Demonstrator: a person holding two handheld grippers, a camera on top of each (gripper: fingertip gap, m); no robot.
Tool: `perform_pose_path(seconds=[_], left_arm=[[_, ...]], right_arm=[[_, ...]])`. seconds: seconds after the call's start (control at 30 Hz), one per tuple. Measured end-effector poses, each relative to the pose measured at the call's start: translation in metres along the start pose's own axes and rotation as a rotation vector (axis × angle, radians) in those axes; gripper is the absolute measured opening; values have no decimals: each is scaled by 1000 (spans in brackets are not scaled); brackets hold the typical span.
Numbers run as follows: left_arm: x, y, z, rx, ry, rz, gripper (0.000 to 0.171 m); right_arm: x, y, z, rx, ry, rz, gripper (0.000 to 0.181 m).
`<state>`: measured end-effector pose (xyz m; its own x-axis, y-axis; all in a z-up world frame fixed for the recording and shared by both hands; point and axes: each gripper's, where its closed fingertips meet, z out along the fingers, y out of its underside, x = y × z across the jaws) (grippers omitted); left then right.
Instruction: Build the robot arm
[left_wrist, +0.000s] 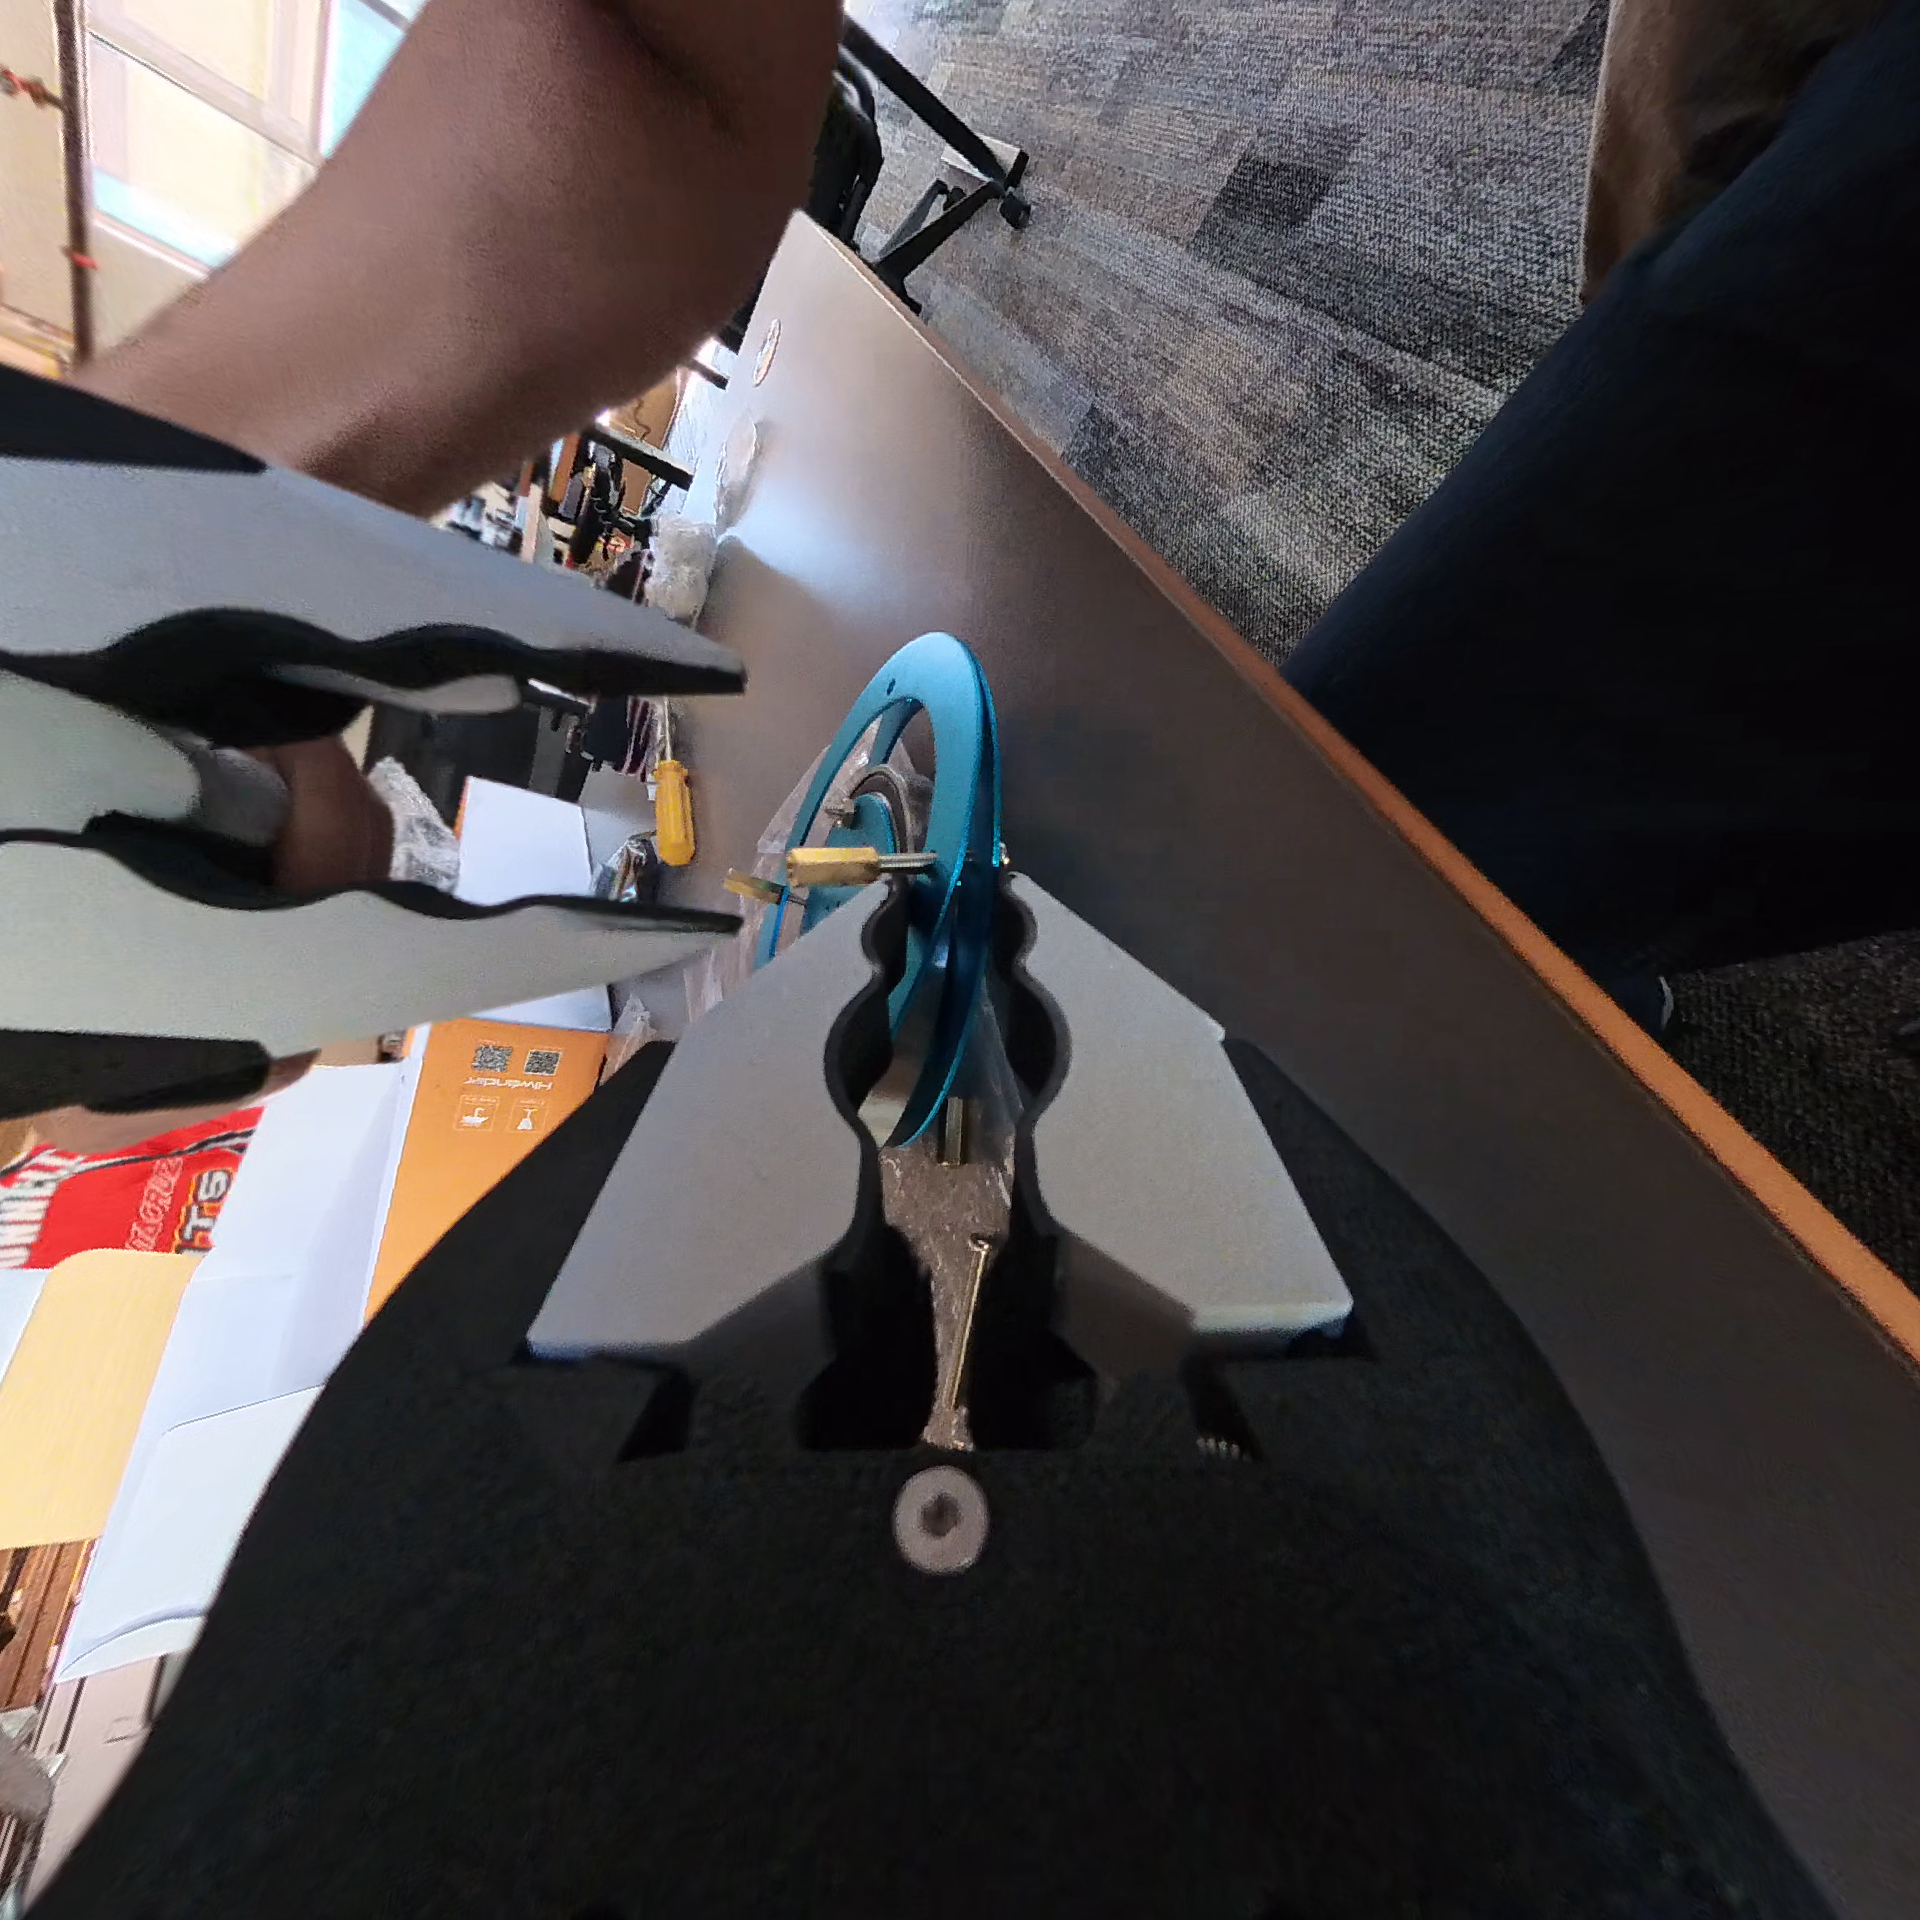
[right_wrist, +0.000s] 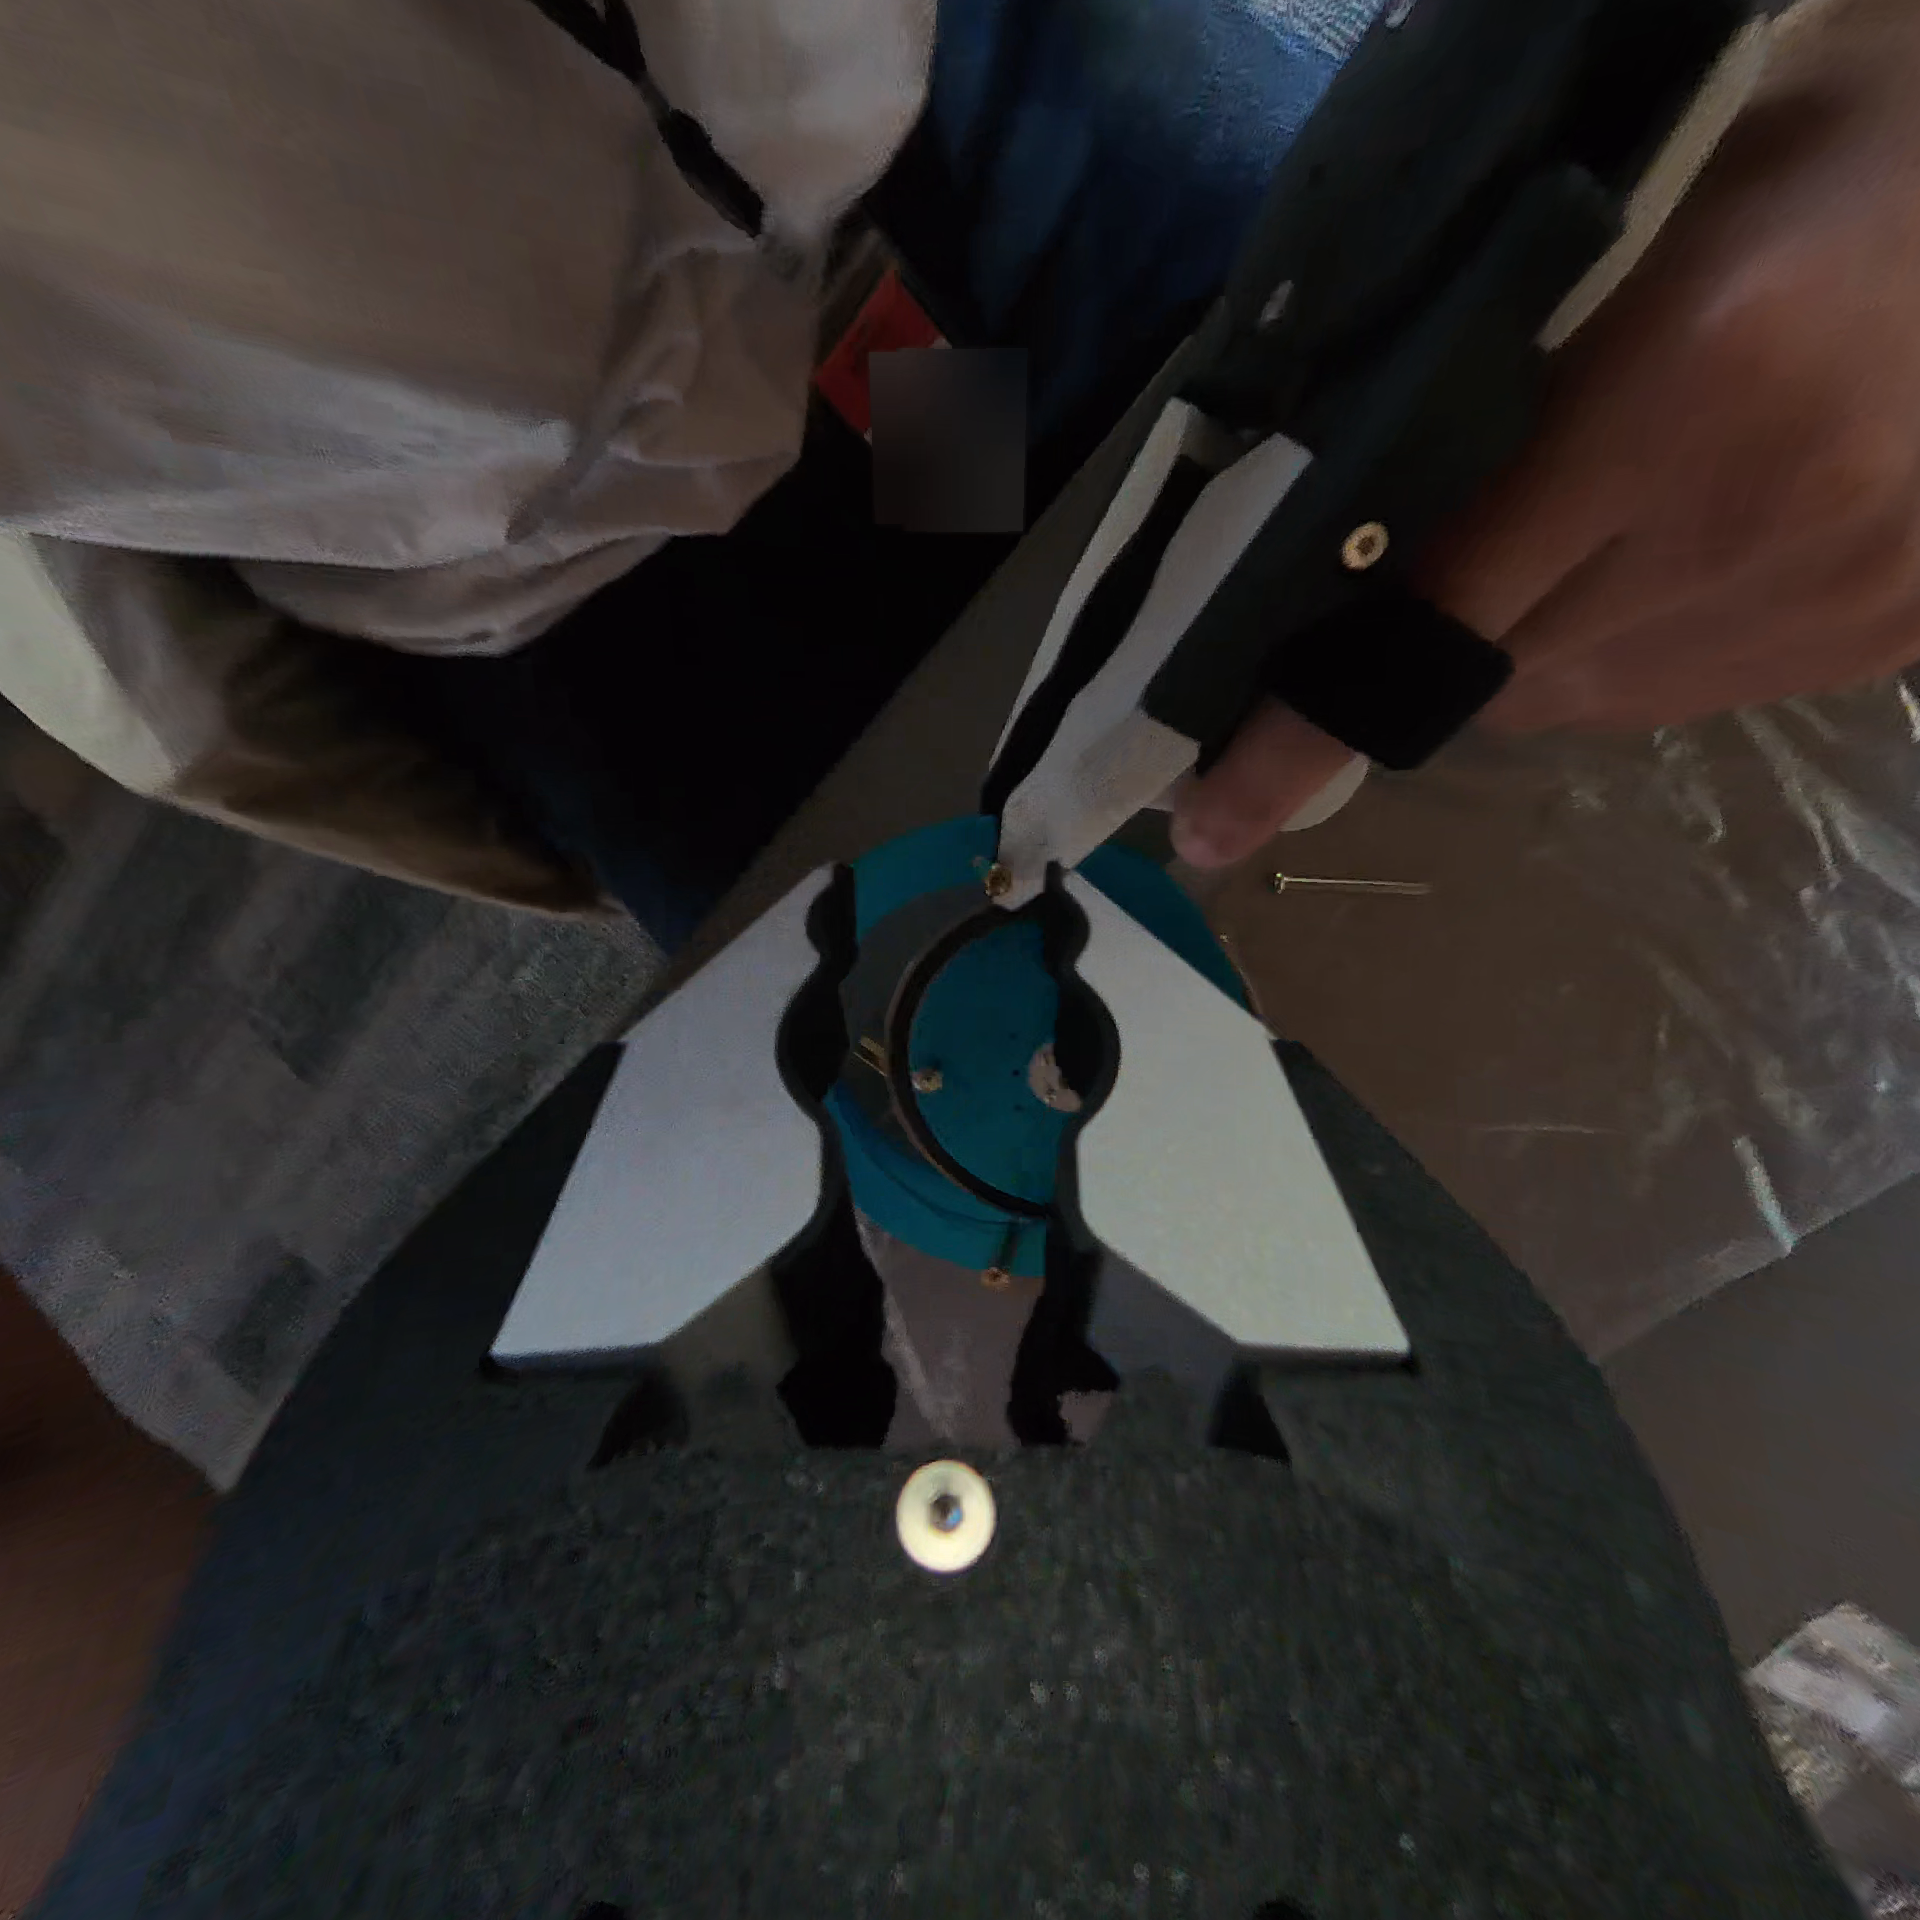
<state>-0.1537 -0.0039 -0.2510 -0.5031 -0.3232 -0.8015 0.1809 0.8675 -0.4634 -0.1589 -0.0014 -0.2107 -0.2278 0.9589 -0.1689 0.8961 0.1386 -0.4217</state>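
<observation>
Left tool (left_wrist: 940, 904) clamps blue ring (left_wrist: 914, 727); right tool (left_wrist: 727, 800) agape, empty, near brass standoff (left_wrist: 831, 865).

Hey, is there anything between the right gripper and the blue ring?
Only the brass standoff, which sticks out of the blue ring toward the right gripper; its open fingers are just short of it. The left gripper clamps the ring's edge.
</observation>
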Motion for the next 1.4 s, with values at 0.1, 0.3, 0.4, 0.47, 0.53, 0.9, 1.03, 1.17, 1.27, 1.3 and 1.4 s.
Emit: perform_pose_path(seconds=[0.1,0.3,0.4,0.47,0.53,0.9,1.03,1.17,1.27,1.3,1.4], left_arm=[[0,0,0,9,7,-8,15],[-1,0,-1,20,14,-31,16],[1,0,-1,27,20,-37,16],[1,0,-1,29,21,-45,16],[-2,-1,-1,38,20,-68,16],[-1,2,0,10,11,-38,15],[0,2,0,-9,-2,-14,15],[-1,2,1,-28,-10,9,15],[0,3,2,-45,-13,34,15],[0,2,2,-46,-16,38,15],[1,4,2,-55,-16,47,15]], right_arm=[[1,2,-2,38,-54,-129,27],[9,5,7,31,-142,-253,24],[10,6,12,4,-171,-275,21],[8,5,11,-1,-185,-288,14],[5,4,12,-11,-196,-285,12],[10,12,18,-130,-146,-52,4],[9,12,18,-158,-97,220,4],[8,14,18,-221,37,526,4],[8,14,19,-273,139,770,4],[8,14,19,-290,177,849,4],[8,15,19,-315,292,1092,4]])
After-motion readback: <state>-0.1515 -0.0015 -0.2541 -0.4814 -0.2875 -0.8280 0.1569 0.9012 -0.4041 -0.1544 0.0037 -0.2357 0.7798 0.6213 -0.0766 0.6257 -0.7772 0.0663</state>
